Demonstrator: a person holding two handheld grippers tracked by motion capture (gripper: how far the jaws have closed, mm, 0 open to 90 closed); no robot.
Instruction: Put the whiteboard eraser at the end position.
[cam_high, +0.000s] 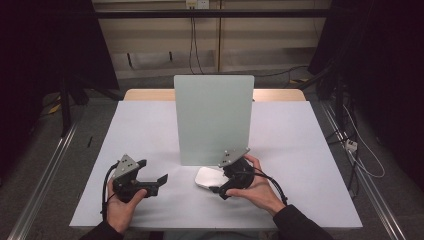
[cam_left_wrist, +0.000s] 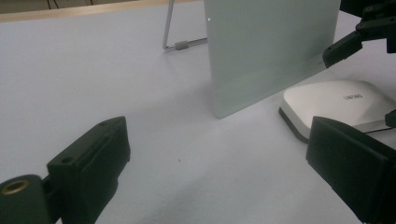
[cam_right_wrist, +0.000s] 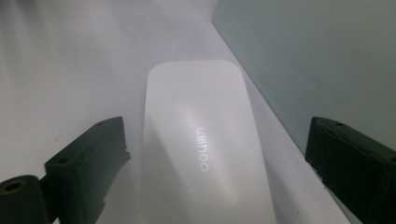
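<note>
A flat white mouse (cam_high: 206, 178) lies on the table just in front of an upright grey-green panel (cam_high: 214, 119). My right gripper (cam_high: 223, 180) is open and low over the mouse's right end, one jaw on each side of it. The right gripper view looks along the mouse (cam_right_wrist: 201, 154), whose top carries a pale logo, with the right gripper (cam_right_wrist: 219, 133) not touching it. My left gripper (cam_high: 152, 171) is open and holds nothing, well to the left of the mouse. In the left gripper view, the left gripper (cam_left_wrist: 217, 140) points past bare table toward the mouse (cam_left_wrist: 336, 100) and panel (cam_left_wrist: 271, 46).
The panel leans on a thin wire stand (cam_left_wrist: 180, 44) behind it. The pale table top (cam_high: 140, 130) has bare room left and right of the panel. A wooden strip (cam_high: 145, 94) runs along the far edge. Cables lie on the floor at the right (cam_high: 352, 146).
</note>
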